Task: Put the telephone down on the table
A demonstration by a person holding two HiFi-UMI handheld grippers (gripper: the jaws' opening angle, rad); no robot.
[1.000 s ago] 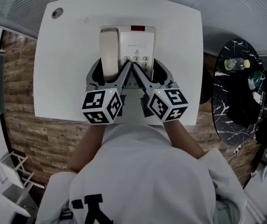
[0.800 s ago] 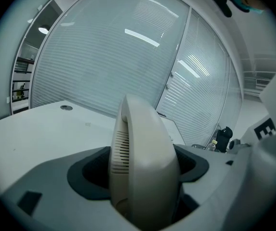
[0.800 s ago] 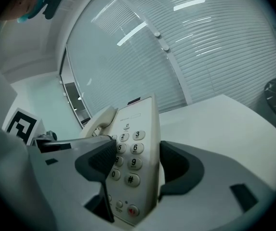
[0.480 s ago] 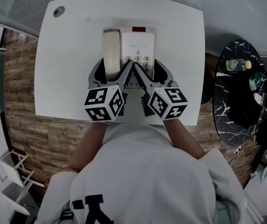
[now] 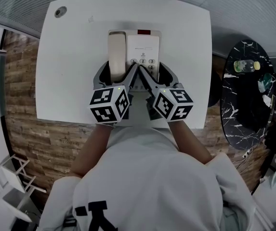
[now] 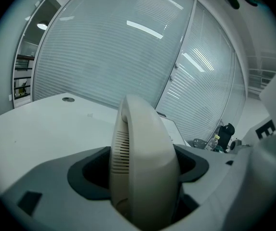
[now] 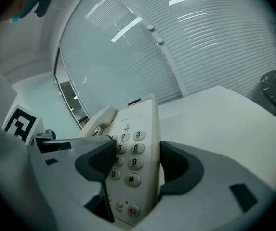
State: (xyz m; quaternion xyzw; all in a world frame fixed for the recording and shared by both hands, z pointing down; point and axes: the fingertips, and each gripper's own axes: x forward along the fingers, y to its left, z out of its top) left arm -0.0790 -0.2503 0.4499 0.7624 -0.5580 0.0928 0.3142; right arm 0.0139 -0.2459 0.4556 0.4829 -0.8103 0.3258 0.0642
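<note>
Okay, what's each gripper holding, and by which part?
The left gripper holds the handset by its near end; the right gripper holds the telephone base by its keypad end.

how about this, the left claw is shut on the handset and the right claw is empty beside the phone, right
Not empty: the right gripper view shows the right claw clamped on the keypad side of the telephone. The left claw does hold the handset.
</note>
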